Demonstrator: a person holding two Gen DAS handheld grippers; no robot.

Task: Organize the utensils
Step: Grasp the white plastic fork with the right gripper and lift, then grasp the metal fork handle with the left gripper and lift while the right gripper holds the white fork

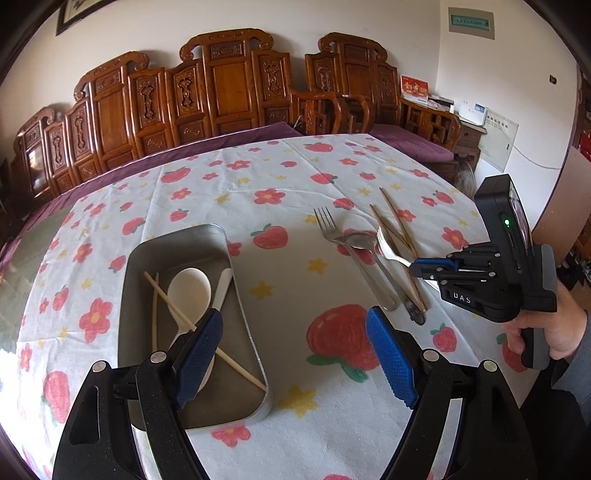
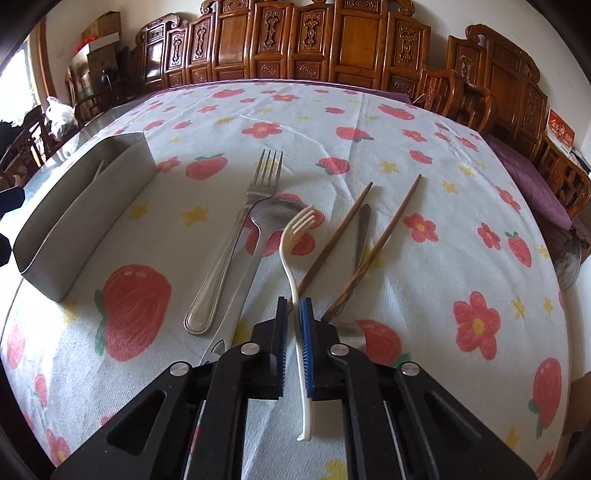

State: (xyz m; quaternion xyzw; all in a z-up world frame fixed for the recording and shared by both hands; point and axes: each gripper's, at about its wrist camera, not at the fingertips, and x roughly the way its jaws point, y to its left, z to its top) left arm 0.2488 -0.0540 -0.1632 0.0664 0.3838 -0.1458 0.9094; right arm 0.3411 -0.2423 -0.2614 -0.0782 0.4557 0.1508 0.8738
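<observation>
Glossy white plastic fork [image 2: 295,236], brushed metal tray [image 1: 236,295], wooden chopsticks [image 2: 369,251].

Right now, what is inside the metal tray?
Inside the metal tray lie a white spoon and two pale chopsticks. The left tool covers the spoon's handle and the tray's near part.

Tablecloth [image 1: 295,177]: white, printed with red strawberries, red flowers and yellow stars, covering the table.
Carved wooden bench [image 1: 221,85]: at 12 o'clock behind the table, along the wall.
Purple cushion [image 1: 410,140]: on the seat at 2 o'clock.
Red card [image 1: 413,86]: upright at 1 o'clock.
Framed picture [image 1: 74,11]: on the wall at 11 o'clock.
</observation>
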